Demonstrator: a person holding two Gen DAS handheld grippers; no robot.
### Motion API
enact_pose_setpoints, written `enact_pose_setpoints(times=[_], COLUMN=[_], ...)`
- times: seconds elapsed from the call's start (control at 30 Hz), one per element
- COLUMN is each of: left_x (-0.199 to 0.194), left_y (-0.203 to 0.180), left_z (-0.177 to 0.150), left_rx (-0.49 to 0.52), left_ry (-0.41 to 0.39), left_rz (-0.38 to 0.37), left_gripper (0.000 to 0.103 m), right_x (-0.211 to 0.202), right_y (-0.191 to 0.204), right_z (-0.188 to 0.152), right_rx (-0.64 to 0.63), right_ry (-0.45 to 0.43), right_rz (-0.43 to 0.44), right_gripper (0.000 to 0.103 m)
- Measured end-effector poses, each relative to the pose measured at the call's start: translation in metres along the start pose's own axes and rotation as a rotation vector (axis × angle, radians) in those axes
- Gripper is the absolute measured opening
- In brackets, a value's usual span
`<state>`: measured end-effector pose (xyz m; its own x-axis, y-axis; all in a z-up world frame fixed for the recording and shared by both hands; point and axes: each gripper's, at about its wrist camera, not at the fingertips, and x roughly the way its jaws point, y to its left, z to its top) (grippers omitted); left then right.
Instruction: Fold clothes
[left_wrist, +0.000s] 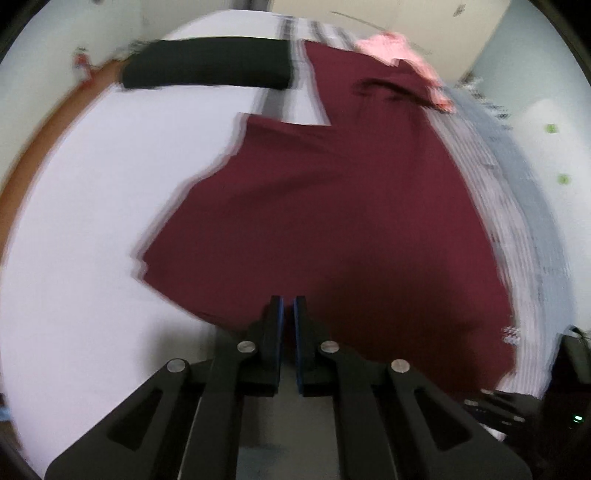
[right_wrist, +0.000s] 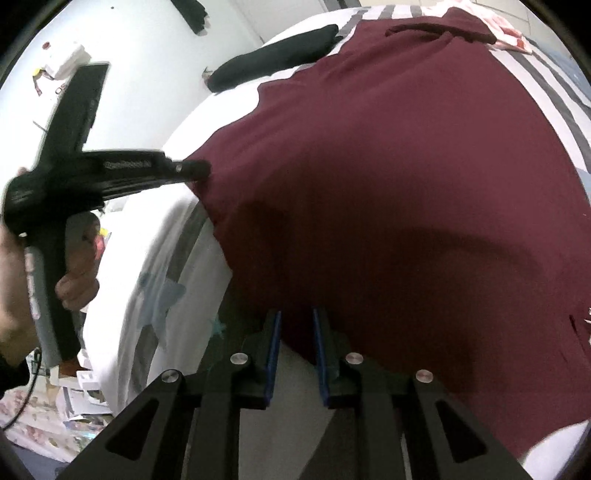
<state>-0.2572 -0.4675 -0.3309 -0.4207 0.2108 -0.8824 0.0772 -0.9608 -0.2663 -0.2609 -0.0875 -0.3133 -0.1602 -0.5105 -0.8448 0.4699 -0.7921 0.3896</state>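
Maroon shirt (right_wrist: 388, 177) is lying spread over a bed w/ a white sheet (left_wrist: 92, 221) and grey-striped cover (right_wrist: 546, 96), collar end at the far side.

Left claw (left_wrist: 289, 306) is pinching the shirt's edge: jaws nearly together, cloth running betw. the blue pads. In the right wrist view the left claw (right_wrist: 195, 168) is reaching in from the left, tips clamped on the shirt's side hem, which is pulling up into a point there; a hand (right_wrist: 74, 280) is gripping its handle.

Right claw (right_wrist: 297, 325) is sitting at the near hem, jaws narrowly apart, cloth edge lying betw. them; can't tell if the pads are pressing on it.

Black folded garment (left_wrist: 207, 62) is lying far left on the sheet, apart from the shirt. Pink garment (left_wrist: 406, 62) is sitting past the collar. Left wrist view is motion-blurred.
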Motion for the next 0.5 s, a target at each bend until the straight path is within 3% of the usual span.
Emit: enact_pose_setpoints(times=[0.17, 0.27, 0.4, 0.5], left_x=[0.017, 0.027, 0.022, 0.013], left_y=[-0.033, -0.023, -0.011, -0.021], left_z=[-0.029, -0.049, -0.063, -0.067], left_rx=[0.033, 0.019, -0.004, 0.005], left_ry=[0.066, 0.089, 0.086, 0.101], left_rz=[-0.051, 0.004, 0.017, 0.070], left_gripper=[0.002, 0.002, 0.002, 0.002], right_x=[-0.033, -0.043, -0.046, -0.044], right_y=[-0.015, -0.036, -0.082, -0.098], right_z=[0.005, 0.012, 0.007, -0.013], right_rx=[-0.006, 0.026, 0.100, 0.147], right_ry=[-0.062, -0.106, -0.128, -0.140], right_rz=[-0.046, -0.084, -0.150, -0.116], right_gripper=[0.016, 0.016, 0.016, 0.014])
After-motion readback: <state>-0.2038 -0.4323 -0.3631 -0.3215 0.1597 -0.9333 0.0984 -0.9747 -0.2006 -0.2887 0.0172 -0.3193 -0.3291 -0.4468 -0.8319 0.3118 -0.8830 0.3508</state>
